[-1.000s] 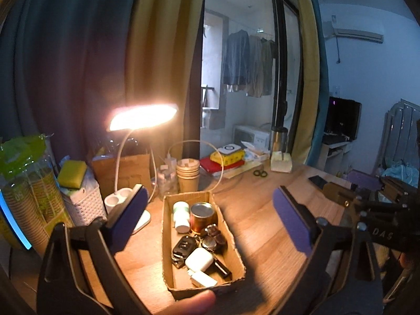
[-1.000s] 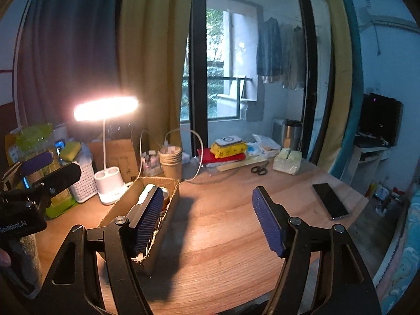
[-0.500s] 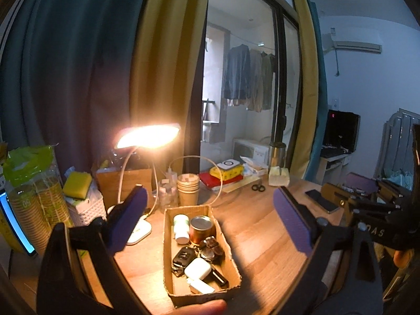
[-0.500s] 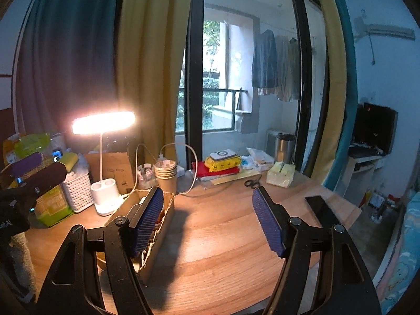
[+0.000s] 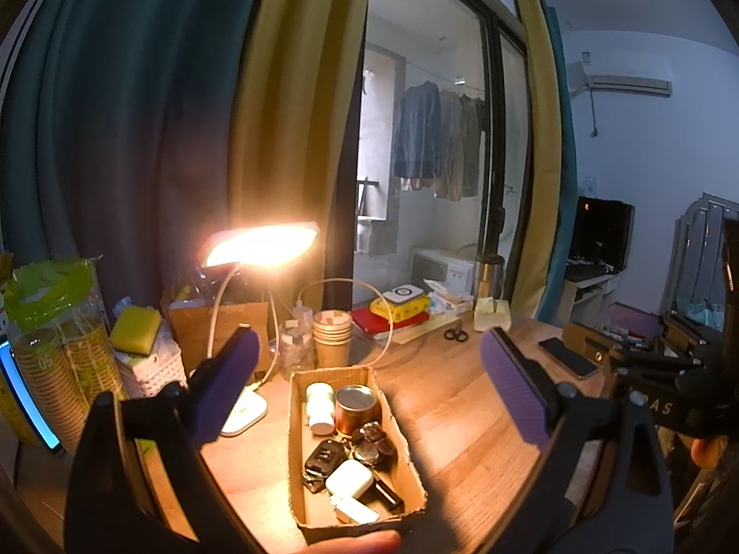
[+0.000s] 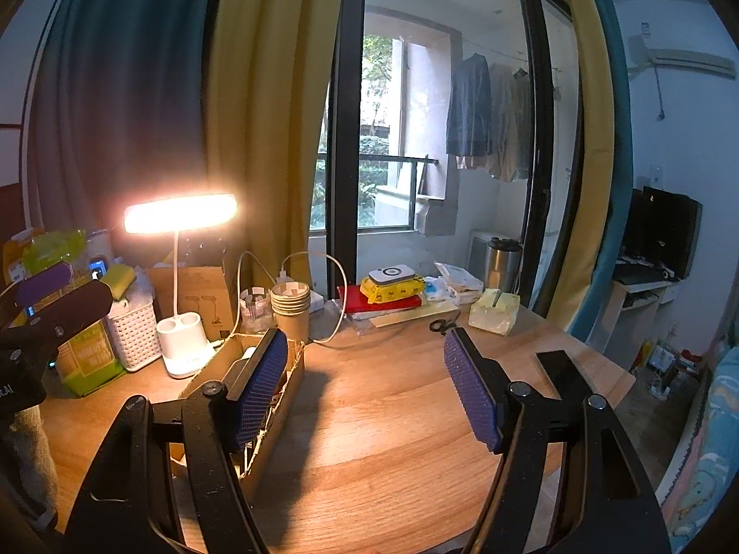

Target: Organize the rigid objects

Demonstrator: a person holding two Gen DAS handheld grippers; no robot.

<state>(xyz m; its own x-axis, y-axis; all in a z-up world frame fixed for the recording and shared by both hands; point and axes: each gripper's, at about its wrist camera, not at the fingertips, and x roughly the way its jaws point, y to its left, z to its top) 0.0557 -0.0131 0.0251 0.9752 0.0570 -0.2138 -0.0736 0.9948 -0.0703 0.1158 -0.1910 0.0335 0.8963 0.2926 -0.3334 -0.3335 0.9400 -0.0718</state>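
here, the wooden desk (image 5: 462,415) carries everything, and the cardboard box (image 5: 300,452) is the landmark to read it by. the box lies flat with its open side up and its long axis running from the near desk edge away toward the window; likely it serves as the collecting tray for the rigid objects, since they already sit inside it.

behind the box's far end stands the lit desk lamp (image 5: 261,244), with a stack of paper cups (image 5: 331,337) just beyond that same end. a phone (image 6: 561,369) lies flat, well apart to the box's right.

inside the box, at the far end, a copper-coloured tin (image 5: 354,408) stands upright beside a white bottle (image 5: 320,408) lying with its length along the box. nearer the front lie a black car key (image 5: 323,457), a white earbud case (image 5: 349,478) and some smaller dark pieces too jumbled to name.

the left gripper (image 5: 367,392) hovers over the box with its jaws spread wide and nothing between the pads, seemingly lined up to reach in. the right gripper (image 6: 365,383) hangs just right of the box, likewise spread and empty, its left pad near the box's right wall; whether it touches i cannot tell.
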